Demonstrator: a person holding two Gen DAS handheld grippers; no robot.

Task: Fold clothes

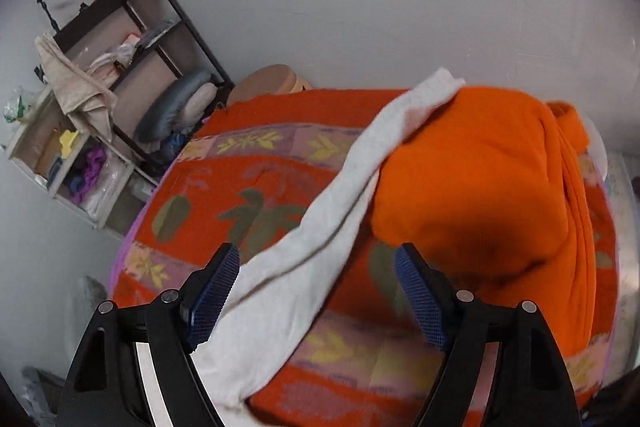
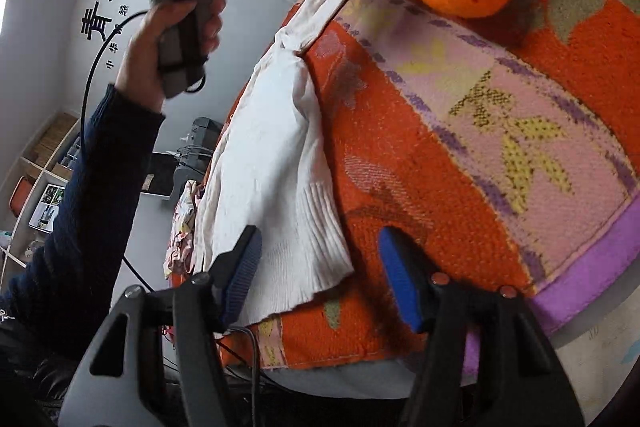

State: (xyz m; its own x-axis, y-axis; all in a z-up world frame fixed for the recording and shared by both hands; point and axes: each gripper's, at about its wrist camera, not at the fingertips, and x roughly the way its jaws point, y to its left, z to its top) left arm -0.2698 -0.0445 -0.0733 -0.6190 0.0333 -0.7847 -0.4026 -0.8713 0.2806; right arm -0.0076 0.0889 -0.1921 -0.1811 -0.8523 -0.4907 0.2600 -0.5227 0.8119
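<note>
Both my grippers gape wide and empty, left gripper (image 1: 318,291) above the white garment (image 1: 304,227), right gripper (image 2: 320,273) over its ribbed hem at the blanket (image 2: 460,163) edge.

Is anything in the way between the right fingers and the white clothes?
Nothing visible is. The right gripper is open, and the ribbed hem of the white garment lies bare on the orange towel right by its fingers.

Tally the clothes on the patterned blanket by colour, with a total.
White: 1, the white garment draped along the edge of the blanket
Orange: 1, the orange garment bunched on the blanket
Total: 2
</note>
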